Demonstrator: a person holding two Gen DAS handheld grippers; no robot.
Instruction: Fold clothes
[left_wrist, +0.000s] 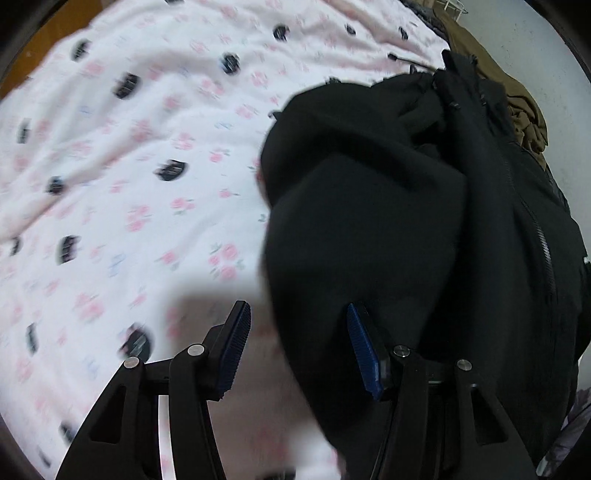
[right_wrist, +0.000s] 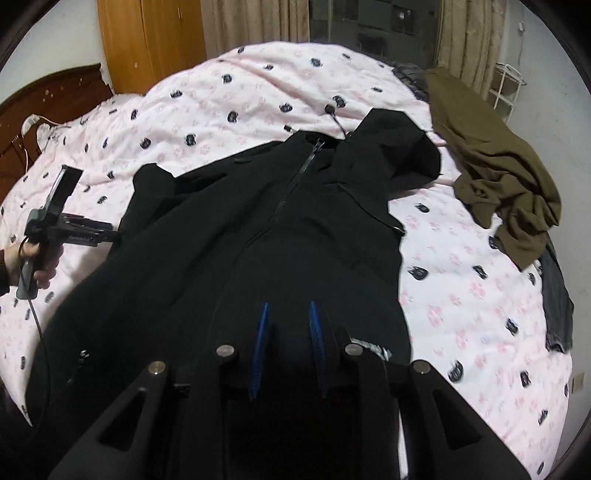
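Observation:
A black zip-up hooded jacket (right_wrist: 258, 229) lies front-up on the pink patterned bedspread (right_wrist: 221, 96), hood toward the far side. My right gripper (right_wrist: 288, 314) hovers over the jacket's lower front, jaws a small gap apart with nothing clearly between them. My left gripper (left_wrist: 297, 321) is open beside the jacket's left sleeve (left_wrist: 362, 229); its right fingertip (left_wrist: 360, 332) lies against the black cloth, its left one over the bedspread (left_wrist: 110, 184). The left gripper also shows in the right wrist view (right_wrist: 110, 232), held by a hand at the jacket's left edge.
An olive-brown garment (right_wrist: 498, 170) lies crumpled at the bed's right side, with a dark grey one (right_wrist: 557, 306) beside it. A wooden headboard (right_wrist: 44, 92) and wardrobe (right_wrist: 151, 37) stand at the left, curtains behind, a white rack (right_wrist: 506, 88) at the right.

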